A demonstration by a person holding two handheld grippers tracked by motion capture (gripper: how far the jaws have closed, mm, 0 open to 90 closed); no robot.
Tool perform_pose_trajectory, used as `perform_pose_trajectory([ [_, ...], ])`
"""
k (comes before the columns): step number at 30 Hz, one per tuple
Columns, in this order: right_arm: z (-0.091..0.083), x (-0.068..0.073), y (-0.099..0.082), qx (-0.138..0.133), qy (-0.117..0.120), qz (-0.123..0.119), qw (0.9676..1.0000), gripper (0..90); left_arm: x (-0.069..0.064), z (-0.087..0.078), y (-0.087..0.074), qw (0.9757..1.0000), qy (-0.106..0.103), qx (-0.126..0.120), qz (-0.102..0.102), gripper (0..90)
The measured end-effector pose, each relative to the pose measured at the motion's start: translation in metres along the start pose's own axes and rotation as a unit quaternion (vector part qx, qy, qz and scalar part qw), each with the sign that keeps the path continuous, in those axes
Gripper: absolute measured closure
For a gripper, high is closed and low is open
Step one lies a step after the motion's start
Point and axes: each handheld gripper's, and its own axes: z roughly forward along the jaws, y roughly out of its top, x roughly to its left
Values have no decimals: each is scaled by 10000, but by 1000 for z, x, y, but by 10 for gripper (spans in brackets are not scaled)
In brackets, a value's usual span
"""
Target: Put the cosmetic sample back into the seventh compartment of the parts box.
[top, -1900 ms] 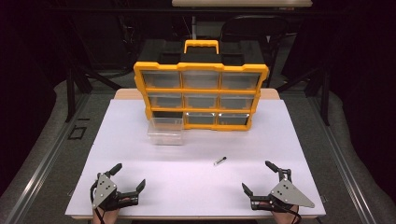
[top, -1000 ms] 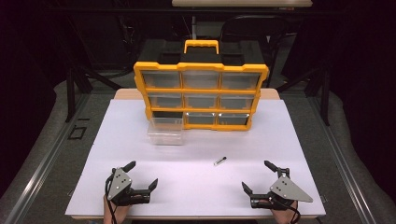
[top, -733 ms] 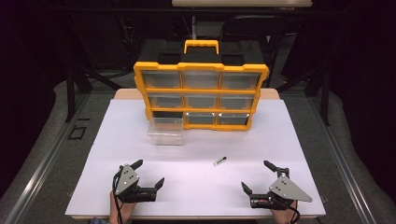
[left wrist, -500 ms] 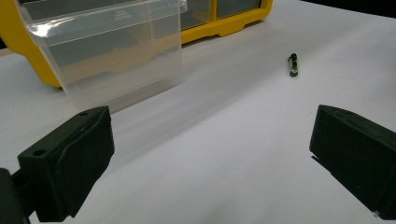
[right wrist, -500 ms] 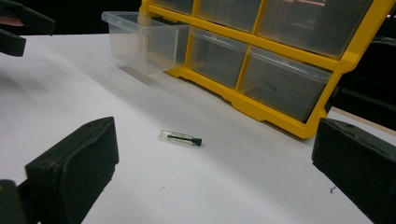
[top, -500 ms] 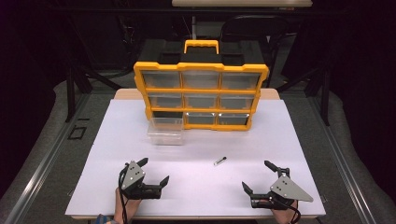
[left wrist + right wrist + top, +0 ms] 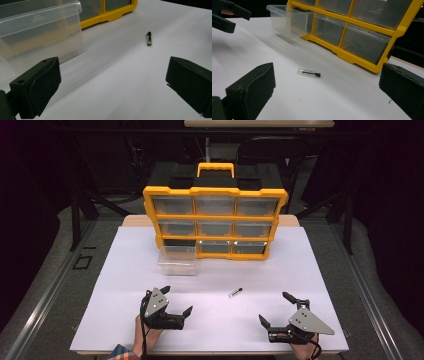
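we read no brand, label or writing anywhere: the faint embossed marks on the wall of the clear drawer (image 7: 40, 32) in the left gripper view are too blurred to make out. in the high view the small vial (image 7: 235, 292) lies flat on the white table (image 7: 320, 270), between the two grippers and further from us, at about two o'clock from the left gripper (image 7: 176, 301) and eleven o'clock from the right gripper (image 7: 274, 309). both grippers have their fingers spread wide and hold nothing; the vial is apart from both. the yellow organizer (image 7: 215, 222) stands at twelve o'clock on the table, with the clear drawer pulled out of its bottom-left slot and resting on the table in front. the right gripper view shows what the high view cannot: the vial is a clear tube with a black cap at one end and a thin dark rod inside (image 7: 309, 72). that view also catches the left gripper's black fingers at its ten o'clock corner (image 7: 227, 12). the left gripper view shows the vial end-on, at about one o'clock, with a greenish tint (image 7: 149, 39), and the drawer close at its ten o'clock, looking empty. a sleeve with a plaid cuff (image 7: 120, 353) shows at the high view's bottom edge.
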Motion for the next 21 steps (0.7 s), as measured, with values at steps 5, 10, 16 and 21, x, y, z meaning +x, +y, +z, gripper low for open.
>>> perform_pose_trajectory([
  [5,-1,1,0,14,3,-32,10000,0,-7,10,5,9999,-85,42,69,0],
  [10,1,-1,-1,48,0,-7,10000,0,-14,21,13,9998,-115,75,131,0],
  [16,0,0,0,45,8,1,10000,0,-20,33,21,9996,-170,151,137,0],
  [21,-1,-1,-1,54,3,8,10000,1,-23,44,27,9992,-287,218,182,0],
])
